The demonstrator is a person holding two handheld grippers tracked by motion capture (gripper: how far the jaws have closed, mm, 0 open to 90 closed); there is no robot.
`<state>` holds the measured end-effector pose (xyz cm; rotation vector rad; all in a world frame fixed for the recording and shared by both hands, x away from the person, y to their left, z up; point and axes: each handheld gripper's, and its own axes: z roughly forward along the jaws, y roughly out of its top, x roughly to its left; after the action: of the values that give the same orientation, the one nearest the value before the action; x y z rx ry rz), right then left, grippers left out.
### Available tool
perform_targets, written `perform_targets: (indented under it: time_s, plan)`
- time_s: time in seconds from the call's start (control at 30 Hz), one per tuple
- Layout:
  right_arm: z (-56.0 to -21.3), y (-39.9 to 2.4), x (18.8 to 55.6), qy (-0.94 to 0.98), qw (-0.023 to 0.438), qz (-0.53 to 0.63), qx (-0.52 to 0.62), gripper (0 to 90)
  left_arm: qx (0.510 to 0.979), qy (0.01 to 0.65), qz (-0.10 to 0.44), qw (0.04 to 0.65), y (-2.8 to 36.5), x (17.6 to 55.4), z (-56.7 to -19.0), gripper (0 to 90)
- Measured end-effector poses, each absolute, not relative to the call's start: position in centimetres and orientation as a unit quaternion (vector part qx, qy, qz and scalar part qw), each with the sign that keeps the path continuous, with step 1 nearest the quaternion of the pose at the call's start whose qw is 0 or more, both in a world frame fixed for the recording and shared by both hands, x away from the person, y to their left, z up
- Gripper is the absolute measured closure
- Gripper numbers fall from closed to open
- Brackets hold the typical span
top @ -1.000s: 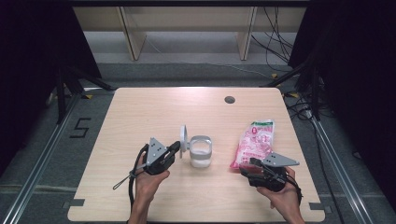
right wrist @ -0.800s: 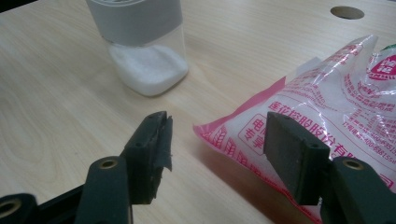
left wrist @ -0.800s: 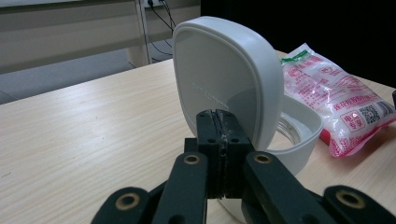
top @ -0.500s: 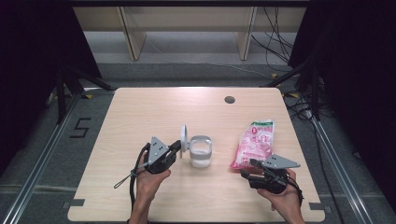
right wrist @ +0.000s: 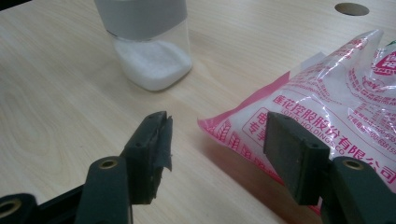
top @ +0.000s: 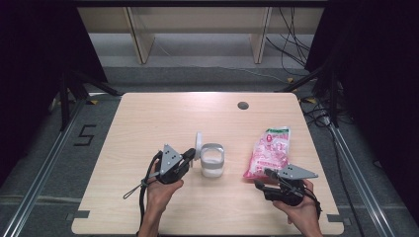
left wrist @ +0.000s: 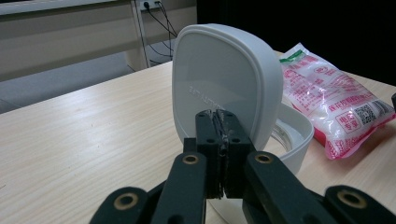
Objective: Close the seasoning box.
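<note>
A small clear container (top: 212, 166) with white powder in its bottom stands at the table's middle, its white hinged lid (top: 198, 140) flipped upright. My left gripper (top: 190, 153) is just left of it. In the left gripper view its jaws (left wrist: 219, 119) are shut, pads together, right in front of the lid (left wrist: 219, 65); I cannot tell if a tab is pinched. A pink and clear bag (top: 269, 150) of white grains lies to the right. My right gripper (top: 260, 183) is open at the bag's near corner (right wrist: 336, 107), with the container (right wrist: 152, 56) farther off.
A dark round hole (top: 242, 105) sits near the far edge of the wooden table (top: 148, 118). Wooden shelf legs and cables stand on the floor beyond. Metal rails run along both sides of the table.
</note>
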<state>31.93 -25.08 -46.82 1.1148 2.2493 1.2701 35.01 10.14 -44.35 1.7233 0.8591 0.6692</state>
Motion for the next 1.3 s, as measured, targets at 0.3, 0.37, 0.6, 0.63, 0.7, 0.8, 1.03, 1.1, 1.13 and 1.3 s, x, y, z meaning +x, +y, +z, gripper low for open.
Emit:
perform_targets:
  time_s: [0.3,0.37,0.6,0.63,0.7,0.8,1.03,1.1,1.13,1.3]
  plan:
    - [-46.8,-25.1,31.9,0.789,0.162,0.445,0.391,41.1,0.721,0.357,0.279,0.524,9.9,35.0,-44.4,87.2]
    - [-46.8,-25.2,32.0,0.791,0.165,0.448,0.383,41.2,0.722,0.357,0.279,0.524,9.8,35.0,-44.4,87.2]
    - [-46.9,-25.2,32.0,0.793,0.163,0.449,0.379,41.3,0.724,0.35,0.274,0.527,9.1,34.9,-44.5,86.9]
    - [-46.9,-25.2,32.0,0.793,0.163,0.449,0.379,41.3,0.726,0.348,0.271,0.528,9.0,34.9,-44.5,86.9]
    - [-46.9,-25.3,32.0,0.794,0.168,0.446,0.378,41.3,0.724,0.346,0.268,0.532,8.8,34.8,-44.4,85.9]
    - [-46.8,-25.3,32.0,0.795,0.17,0.442,0.378,41.3,0.722,0.35,0.254,0.54,8.8,34.7,-44.3,82.1]
    - [-46.9,-25.3,31.9,0.793,0.16,0.445,0.384,41.3,0.723,0.334,0.228,0.56,9.0,34.0,-44.2,67.7]
    - [-46.9,-25.3,31.9,0.794,0.162,0.443,0.383,41.2,0.725,0.33,0.225,0.56,9.1,33.6,-44.1,62.1]
    - [-46.9,-25.3,31.9,0.795,0.164,0.442,0.381,41.2,0.725,0.327,0.224,0.564,9.1,33.5,-44.1,60.1]
    - [-46.9,-25.2,31.9,0.794,0.165,0.445,0.38,41.0,0.733,0.315,0.214,0.564,9.2,32.8,-44.0,51.9]
